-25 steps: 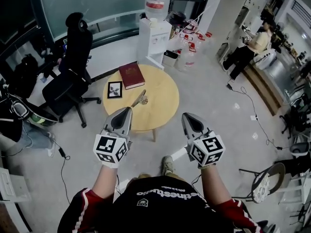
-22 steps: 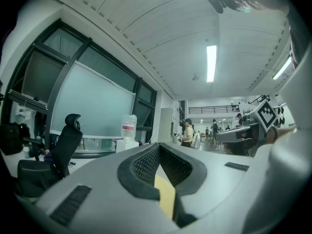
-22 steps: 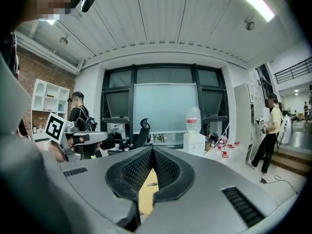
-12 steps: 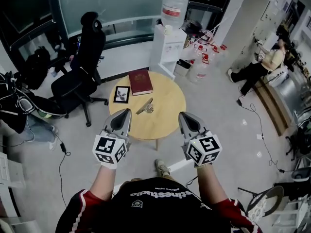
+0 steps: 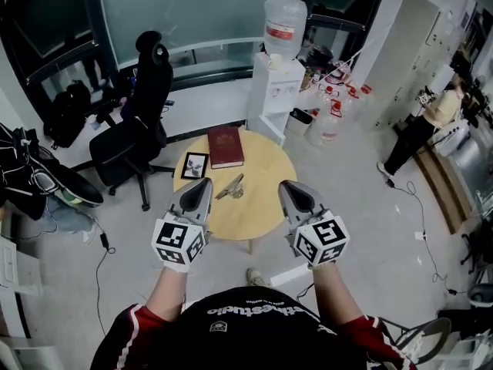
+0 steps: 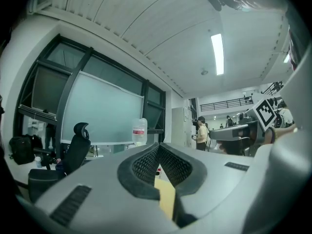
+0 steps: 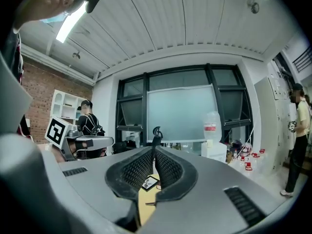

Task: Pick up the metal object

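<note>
The metal object (image 5: 229, 186), a slim silvery piece, lies near the middle of a round wooden table (image 5: 258, 206). A red book (image 5: 226, 146) and a small framed picture (image 5: 194, 165) lie behind it. Both grippers hover high over the table's near edge. My left gripper (image 5: 202, 184) is just left of the metal object, shut and holding nothing. My right gripper (image 5: 286, 186) is to the object's right, also shut and holding nothing. In the left gripper view the pads (image 6: 146, 162) meet at the tip. In the right gripper view the framed picture (image 7: 149, 182) shows below the closed jaws.
A black office chair (image 5: 142, 122) stands left of the table. A water dispenser (image 5: 279, 75) and red-capped bottles (image 5: 333, 102) are behind it. Bags (image 5: 35, 172) and cables lie on the floor at left. A person (image 5: 431, 118) stands far right.
The table has drawn nearer in the head view, and both grippers now hang over its near edge. Their pose and closed jaws are the same.
</note>
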### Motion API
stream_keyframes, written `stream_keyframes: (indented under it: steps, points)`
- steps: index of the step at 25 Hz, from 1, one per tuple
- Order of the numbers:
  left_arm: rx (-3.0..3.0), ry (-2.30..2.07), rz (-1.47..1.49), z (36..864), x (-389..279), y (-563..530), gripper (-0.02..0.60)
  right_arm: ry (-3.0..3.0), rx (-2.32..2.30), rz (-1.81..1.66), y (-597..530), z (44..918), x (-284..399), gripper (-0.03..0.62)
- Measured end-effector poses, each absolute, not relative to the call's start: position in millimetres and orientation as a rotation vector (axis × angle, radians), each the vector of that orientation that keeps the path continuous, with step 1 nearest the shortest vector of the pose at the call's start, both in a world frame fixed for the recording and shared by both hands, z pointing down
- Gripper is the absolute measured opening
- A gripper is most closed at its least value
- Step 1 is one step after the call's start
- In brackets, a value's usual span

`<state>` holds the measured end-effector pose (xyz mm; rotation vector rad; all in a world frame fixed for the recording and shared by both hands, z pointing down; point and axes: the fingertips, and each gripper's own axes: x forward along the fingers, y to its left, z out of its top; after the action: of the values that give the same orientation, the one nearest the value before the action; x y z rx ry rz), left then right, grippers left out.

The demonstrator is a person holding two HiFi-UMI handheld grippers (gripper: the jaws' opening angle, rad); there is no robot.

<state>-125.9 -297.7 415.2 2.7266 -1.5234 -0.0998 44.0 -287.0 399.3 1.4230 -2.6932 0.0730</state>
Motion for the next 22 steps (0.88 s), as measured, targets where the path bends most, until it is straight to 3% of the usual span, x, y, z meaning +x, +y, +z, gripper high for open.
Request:
stream_keyframes:
  steps: [12,22]
  points:
    - [2.714,-1.55,-0.066,419,-116,-309,0.017,-2.711,1.288,0.059,-311,426,42,0.123]
    - [2.685,-1.573,0.001,438,-111,-314,0.017,-2.685,1.173,0.142,-332,487,38,0.127]
